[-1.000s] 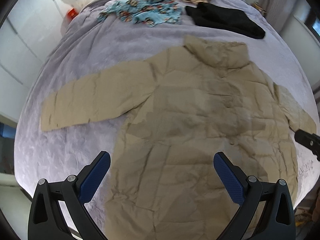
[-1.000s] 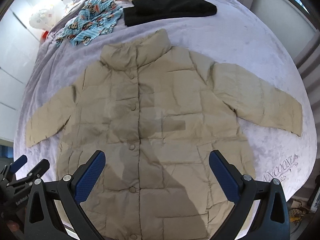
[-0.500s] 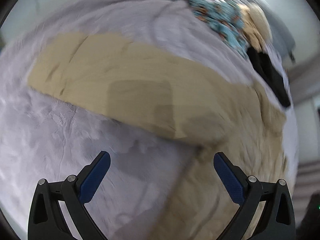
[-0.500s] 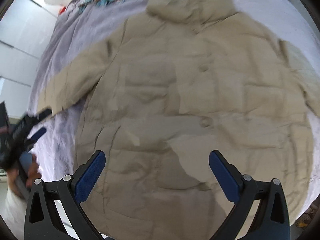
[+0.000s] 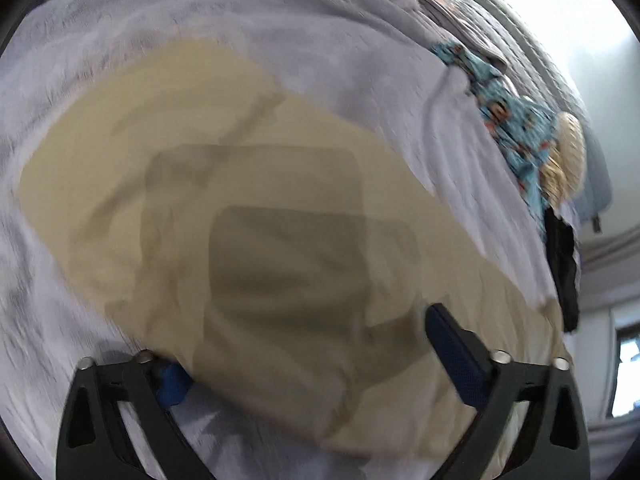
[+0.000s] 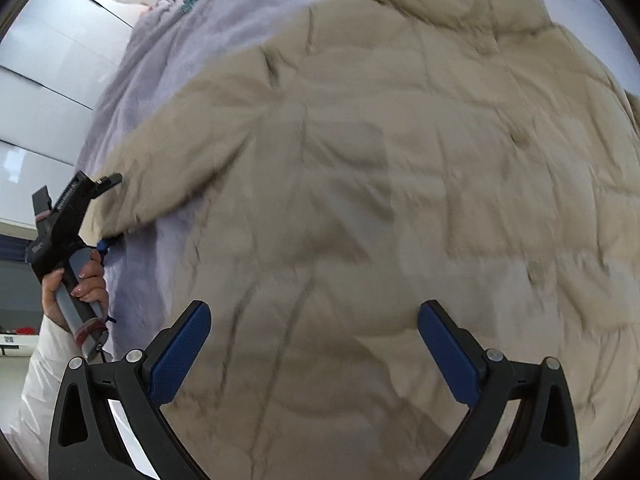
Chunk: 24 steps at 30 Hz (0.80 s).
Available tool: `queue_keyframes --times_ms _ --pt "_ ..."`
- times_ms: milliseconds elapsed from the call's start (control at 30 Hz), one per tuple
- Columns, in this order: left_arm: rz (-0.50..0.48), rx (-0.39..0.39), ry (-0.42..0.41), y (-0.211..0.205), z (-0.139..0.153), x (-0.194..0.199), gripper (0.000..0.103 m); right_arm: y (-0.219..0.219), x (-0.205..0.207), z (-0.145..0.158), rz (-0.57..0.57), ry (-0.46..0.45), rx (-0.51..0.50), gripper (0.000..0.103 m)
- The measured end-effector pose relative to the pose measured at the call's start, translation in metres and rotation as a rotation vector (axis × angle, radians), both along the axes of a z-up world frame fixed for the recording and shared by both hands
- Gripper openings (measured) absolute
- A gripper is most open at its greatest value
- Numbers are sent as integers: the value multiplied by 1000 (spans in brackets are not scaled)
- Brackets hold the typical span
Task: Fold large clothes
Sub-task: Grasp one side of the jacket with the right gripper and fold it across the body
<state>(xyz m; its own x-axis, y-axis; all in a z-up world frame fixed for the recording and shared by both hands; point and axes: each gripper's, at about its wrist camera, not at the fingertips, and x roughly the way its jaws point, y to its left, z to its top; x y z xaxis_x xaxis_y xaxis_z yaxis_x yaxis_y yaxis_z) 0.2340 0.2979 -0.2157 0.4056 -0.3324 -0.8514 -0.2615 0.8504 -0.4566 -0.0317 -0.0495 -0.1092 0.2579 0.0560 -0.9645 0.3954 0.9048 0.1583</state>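
Low in my left view, my left tongs (image 5: 308,356) straddle the jacket sleeve (image 5: 200,184), apart; right tongs (image 6: 316,344) gape over its body. Slippery padding may escape a shallow bite.

A bed (image 5: 328,44) under a lilac blanket is carrying everything in front of my jaws. A tan jacket (image 6: 400,184) is lying flat on it, filling the space between and ahead of my right jaws. One sleeve (image 5: 224,184) is stretching across the blanket between and beyond my left jaws, its lower edge lying over my left jaw's near pad. Further ahead of my left jaws, to their right, a blue printed cloth (image 5: 516,128), a cream bundle (image 5: 568,152) and a black garment (image 5: 562,264) are lying in a row on the blanket.
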Motion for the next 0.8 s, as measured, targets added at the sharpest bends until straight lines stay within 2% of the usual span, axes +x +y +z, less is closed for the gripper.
queue_keyframes --times_ms 33,100,133,200,300,367,400,433,567,667,800 --pt "11 9 3 1 -2 7 73 1 7 0 3 -17 -2 103" --pt "7 -28 -4 3 -2 17 32 2 21 1 7 -54 3 103" --pt "2 -47 -15 4 1 21 25 1 28 2 7 -70 9 103" --pt "-13 -15 -43 1 16 24 13 1 43 3 8 -102 25 103" --pt "-61 21 -117 -6 48 22 12 2 62 6 -2 -164 39 101" --pt "-101 44 -174 -11 75 20 12 2 75 4 -19 -215 76 74" --pt "-121 48 -200 -14 87 16 12 2 82 0 -25 -221 96 39" --pt "-150 54 -233 -20 102 15 12 1 91 -8 -38 -215 133 21" --pt "-280 93 -356 -55 151 0 12 -1 114 -39 -80 -233 287 18" --pt "-389 102 -423 -96 179 -11 12 6 125 -61 -64 -220 350 18" --pt "-538 90 -450 -165 195 -28 12 12 129 -87 -37 -161 384 17"
